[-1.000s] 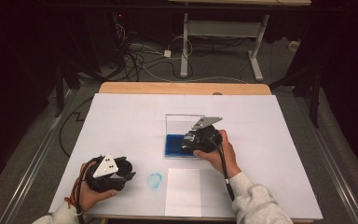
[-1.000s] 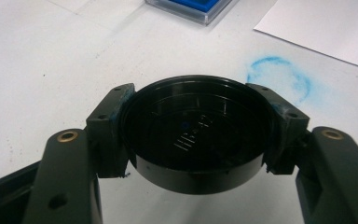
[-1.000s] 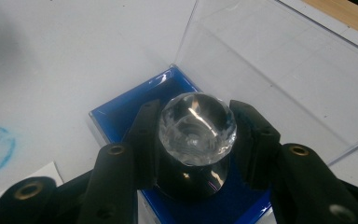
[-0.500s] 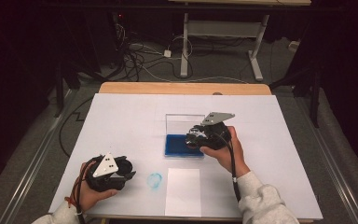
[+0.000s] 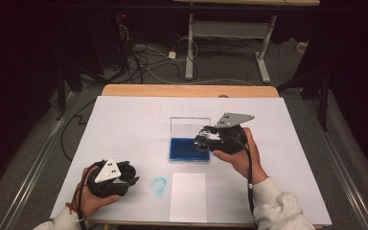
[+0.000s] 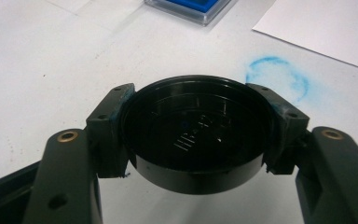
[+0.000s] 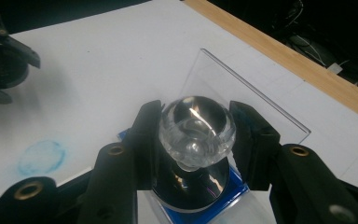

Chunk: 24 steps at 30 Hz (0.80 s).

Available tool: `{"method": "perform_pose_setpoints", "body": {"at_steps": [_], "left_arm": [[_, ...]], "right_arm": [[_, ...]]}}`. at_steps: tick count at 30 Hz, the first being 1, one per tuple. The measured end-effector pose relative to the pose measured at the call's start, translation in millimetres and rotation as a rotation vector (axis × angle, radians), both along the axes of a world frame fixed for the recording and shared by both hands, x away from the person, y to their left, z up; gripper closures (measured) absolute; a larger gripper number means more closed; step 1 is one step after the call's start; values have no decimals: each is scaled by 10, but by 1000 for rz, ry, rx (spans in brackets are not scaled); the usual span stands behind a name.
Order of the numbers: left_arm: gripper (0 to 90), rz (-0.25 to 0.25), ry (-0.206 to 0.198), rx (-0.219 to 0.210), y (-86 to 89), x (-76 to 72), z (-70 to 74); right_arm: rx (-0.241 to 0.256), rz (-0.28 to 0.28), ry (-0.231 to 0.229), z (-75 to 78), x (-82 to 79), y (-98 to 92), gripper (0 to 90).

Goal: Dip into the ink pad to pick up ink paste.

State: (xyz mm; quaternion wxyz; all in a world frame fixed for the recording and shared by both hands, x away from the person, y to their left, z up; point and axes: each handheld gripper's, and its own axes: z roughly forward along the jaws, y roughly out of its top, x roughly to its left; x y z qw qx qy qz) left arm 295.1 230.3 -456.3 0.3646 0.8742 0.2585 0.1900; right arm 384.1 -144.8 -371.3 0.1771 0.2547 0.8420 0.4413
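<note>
High cam looked forward-down over the desk point(image 5: 124, 124); gripper cams sat close, low, both catching the blue ink smudge point(image 6: 279, 77).

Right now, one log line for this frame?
left gripper: shut on black cap | right gripper: shut on stamp above ink pad

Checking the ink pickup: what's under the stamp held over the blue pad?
Under the stamp sits the blue ink pad in its clear case; the stamp's face and the pad beneath it are hidden.

White table point(image 5: 124, 124) bears ink pad point(image 5: 188, 149), paper sheet point(image 5: 188, 196).
</note>
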Motion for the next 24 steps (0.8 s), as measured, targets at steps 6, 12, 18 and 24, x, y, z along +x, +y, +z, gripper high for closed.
{"method": "perform_pose_setpoints", "body": {"at_steps": [6,12,18,24], "left_arm": [[362,-1,6,-5,6,27,-16],[363,6,4,-7,41,16,-13],[363,9,3,-7,55,8,-15],[362,9,5,-5,73,-3,-22]], "right_arm": [[-3,8,-6,29,-74,-28,569],[-1,34,-17,78,-151,-22,569],[6,55,-25,120,-216,18,569],[-2,79,-27,135,-257,67,569]]}}
